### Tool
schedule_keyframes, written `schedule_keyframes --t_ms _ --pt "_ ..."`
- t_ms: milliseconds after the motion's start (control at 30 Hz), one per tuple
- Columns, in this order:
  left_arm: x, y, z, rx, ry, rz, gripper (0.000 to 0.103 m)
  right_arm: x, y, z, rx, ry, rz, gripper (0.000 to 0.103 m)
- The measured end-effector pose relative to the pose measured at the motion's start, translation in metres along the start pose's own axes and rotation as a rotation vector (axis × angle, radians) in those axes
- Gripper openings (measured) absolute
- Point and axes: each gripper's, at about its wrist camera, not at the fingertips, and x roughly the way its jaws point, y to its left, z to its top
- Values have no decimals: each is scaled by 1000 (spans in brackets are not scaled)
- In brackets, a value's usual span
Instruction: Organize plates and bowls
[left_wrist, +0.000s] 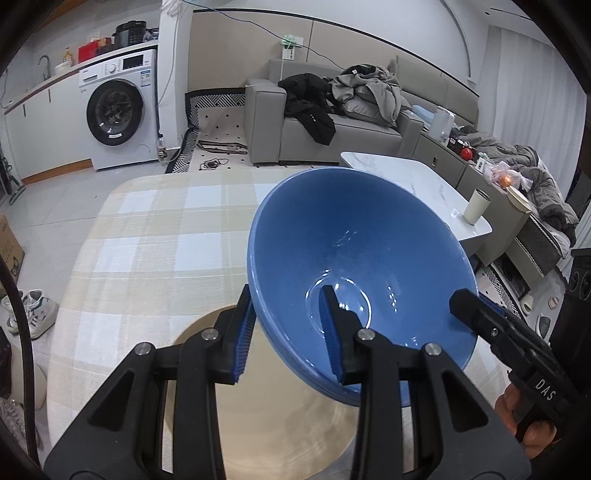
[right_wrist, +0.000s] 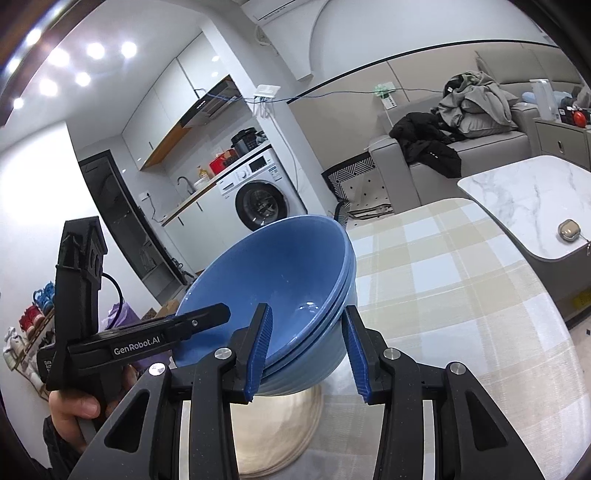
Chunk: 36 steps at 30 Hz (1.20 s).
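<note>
we hold a stack of glossy blue ceramic bowls (left_wrist: 354, 258) tilted in the air above the checked-cloth desk (left_wrist: 155, 229), mouths facing away. our left hand-held gripper (left_wrist: 288, 332) pinches one rim, our right hand-held gripper (right_wrist: 306, 354) clamps the opposite rim.

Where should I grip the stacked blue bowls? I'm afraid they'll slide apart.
Grip the rim wall of the blue bowls from two opposite sides, one pad inside, one outside, as the left gripper and right gripper do now. The nested rims are thin, and the stack is tilted.
</note>
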Motion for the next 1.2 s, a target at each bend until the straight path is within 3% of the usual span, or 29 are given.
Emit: schedule_keyframes --t_ms 567,1033,1200 --pt "-27 68 -46 -55 10 43 31 28 45 -21 -82 73 48 40" --pt "-21 113 -78 -97 42 61 31 54 58 -39 -118 136 48 40" --pt "-9 110 -75 -105 55 63 31 60 58 -43 -121 153 44 40"
